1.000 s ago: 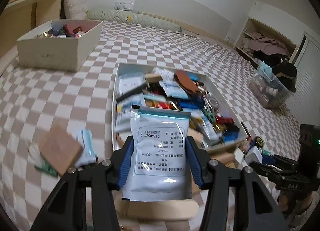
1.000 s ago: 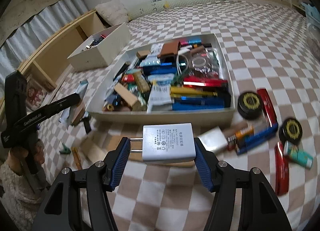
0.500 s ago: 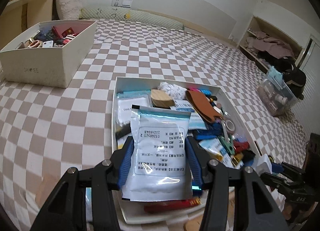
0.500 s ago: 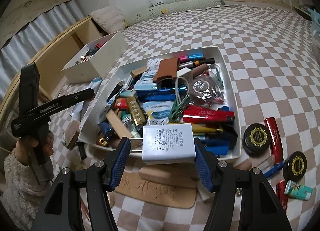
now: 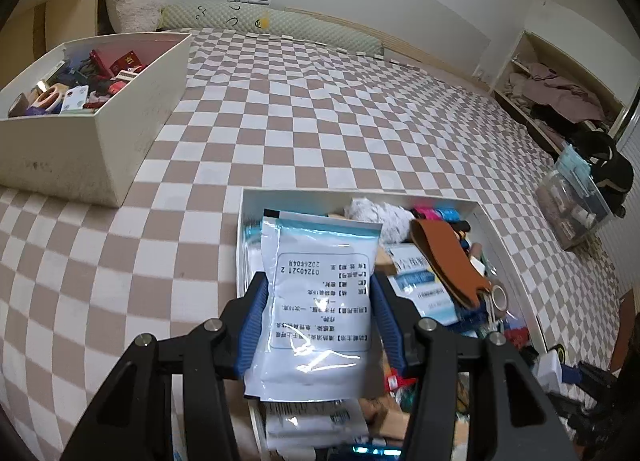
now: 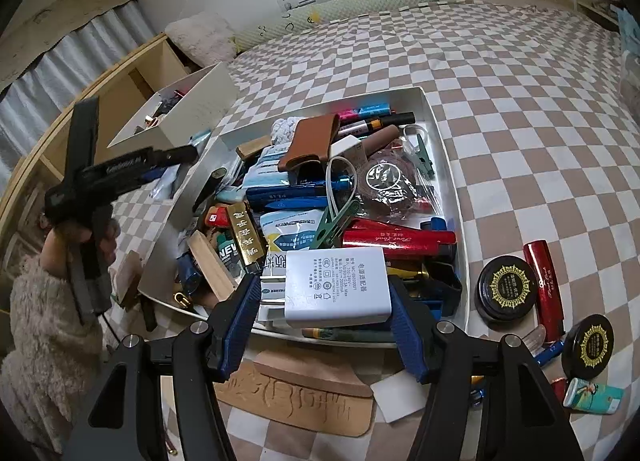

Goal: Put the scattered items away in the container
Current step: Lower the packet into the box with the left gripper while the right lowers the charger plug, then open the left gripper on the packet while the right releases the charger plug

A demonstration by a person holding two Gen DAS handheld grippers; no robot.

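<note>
Our left gripper (image 5: 318,319) clamps a white printed plastic sachet (image 5: 320,301); our right gripper (image 6: 324,311) clamps a white rectangular charger (image 6: 338,287) over the shallow white tray (image 6: 444,149).

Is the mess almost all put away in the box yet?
Mostly. The white tray is already piled full. The left hand-held gripper holds a white packet; the right hand-held gripper holds a charger. Two black tins, red tubes remain outside.

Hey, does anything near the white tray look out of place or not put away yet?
Yes. Several items lie on the checked cover outside the shallow white tray: two round black tins, a red tube, and a tan leather piece at its near edge.
</note>
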